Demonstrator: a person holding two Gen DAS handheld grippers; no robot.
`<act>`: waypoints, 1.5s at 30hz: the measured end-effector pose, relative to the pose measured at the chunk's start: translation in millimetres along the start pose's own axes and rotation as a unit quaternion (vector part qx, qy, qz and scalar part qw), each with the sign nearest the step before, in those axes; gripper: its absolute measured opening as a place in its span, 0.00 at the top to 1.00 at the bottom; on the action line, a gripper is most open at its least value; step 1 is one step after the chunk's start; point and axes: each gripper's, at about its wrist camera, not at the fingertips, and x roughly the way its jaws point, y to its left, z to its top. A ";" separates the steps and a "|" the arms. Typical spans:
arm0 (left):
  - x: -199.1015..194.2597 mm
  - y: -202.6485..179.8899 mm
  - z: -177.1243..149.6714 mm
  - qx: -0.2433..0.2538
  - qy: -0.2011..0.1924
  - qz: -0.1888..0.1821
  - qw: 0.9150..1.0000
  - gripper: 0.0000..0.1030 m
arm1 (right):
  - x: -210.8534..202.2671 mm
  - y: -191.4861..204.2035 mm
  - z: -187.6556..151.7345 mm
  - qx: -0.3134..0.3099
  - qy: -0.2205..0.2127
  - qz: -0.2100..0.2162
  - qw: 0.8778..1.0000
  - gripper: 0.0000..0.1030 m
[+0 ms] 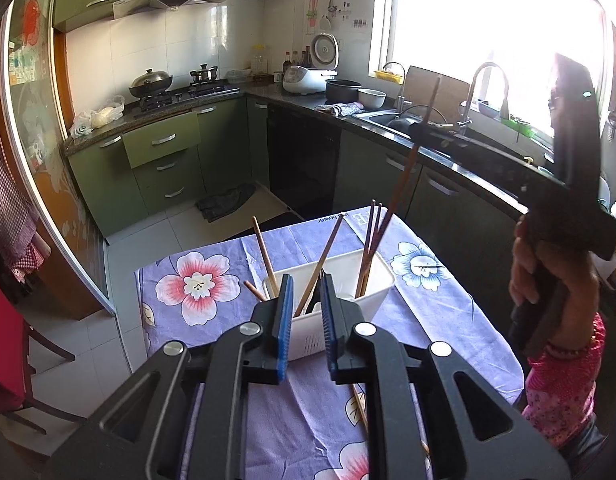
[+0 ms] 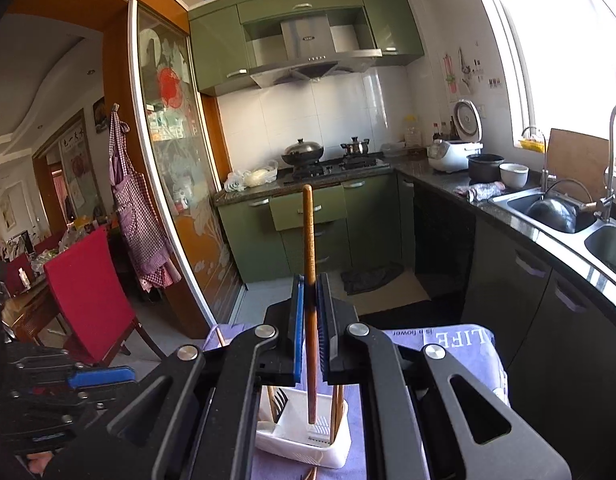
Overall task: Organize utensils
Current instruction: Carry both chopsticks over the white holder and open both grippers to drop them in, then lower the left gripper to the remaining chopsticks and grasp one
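Note:
A white slotted utensil holder (image 1: 340,280) stands on the flowered tablecloth (image 1: 196,284) and holds several wooden chopsticks. My left gripper (image 1: 307,292) is open and empty, just in front of the holder. My right gripper (image 2: 308,300) is shut on a long brown chopstick (image 2: 308,232). It holds the stick upright, its lower end down inside the holder (image 2: 304,440). In the left wrist view the right gripper (image 1: 424,128) is high at the right, with the chopstick (image 1: 404,176) slanting down into the holder's right side.
A loose chopstick (image 1: 358,404) lies on the cloth under my left gripper, another (image 1: 254,290) left of the holder. Kitchen counter with sink (image 1: 392,120) runs along the right. A red chair (image 2: 88,292) stands left of the table.

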 end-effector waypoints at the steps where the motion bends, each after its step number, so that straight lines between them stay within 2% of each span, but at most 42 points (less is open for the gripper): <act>1: -1.6 -0.6 -3.1 0.000 0.000 -0.001 1.000 0.84 | 7.7 -1.0 -6.1 0.002 0.009 -0.001 1.000 0.93; 7: -1.5 0.1 -17.2 0.002 0.013 -0.006 1.000 0.84 | 41.7 -4.7 -44.2 -0.003 0.056 -0.011 0.998 0.92; 10: 1.2 -0.2 -22.2 -0.002 0.021 -0.008 1.000 0.84 | 50.7 -4.2 -58.9 -0.009 0.080 -0.012 0.997 0.72; 14: 7.9 1.2 -30.5 -0.008 0.032 -0.013 0.999 0.79 | 26.7 -6.3 -66.7 -0.009 0.053 -0.018 0.998 0.72; 18: 26.3 -2.3 -48.3 -0.025 0.057 -0.019 0.998 0.73 | -28.9 -11.7 -81.9 -0.001 0.008 -0.027 1.000 0.72; 19: 34.8 -3.3 -54.0 -0.029 0.069 -0.024 0.997 0.73 | -42.1 -13.3 -90.2 0.000 0.003 -0.032 0.999 0.69; 20: 45.7 -4.9 -60.7 -0.036 0.086 -0.032 0.995 0.73 | -53.9 -16.7 -99.2 0.000 0.003 -0.038 0.999 0.65; 22: 71.9 -9.9 -76.5 -0.053 0.128 -0.054 0.989 0.73 | -71.0 -24.6 -121.4 0.004 0.012 -0.054 0.998 0.64; 25: 113.8 -20.4 -104.1 -0.077 0.197 -0.084 0.974 0.73 | -86.4 -45.4 -157.3 0.027 0.037 -0.073 0.996 0.64; 29: 158.8 -36.4 -132.0 -0.099 0.255 -0.095 0.957 0.73 | -99.3 -81.3 -197.5 0.076 0.065 -0.083 0.992 0.64; 33: 183.7 -46.5 -140.8 -0.108 0.272 -0.082 0.953 0.73 | -104.8 -105.0 -222.2 0.110 0.079 -0.082 0.987 0.63; 39: 203.7 -54.6 -140.9 -0.093 0.272 -0.035 0.957 0.73 | -111.9 -124.4 -237.4 0.134 0.079 -0.072 0.985 0.62; 45: 210.6 -63.0 -141.8 -0.073 0.268 -0.013 0.960 0.73 | -117.3 -130.7 -238.4 0.143 0.073 -0.070 0.984 0.61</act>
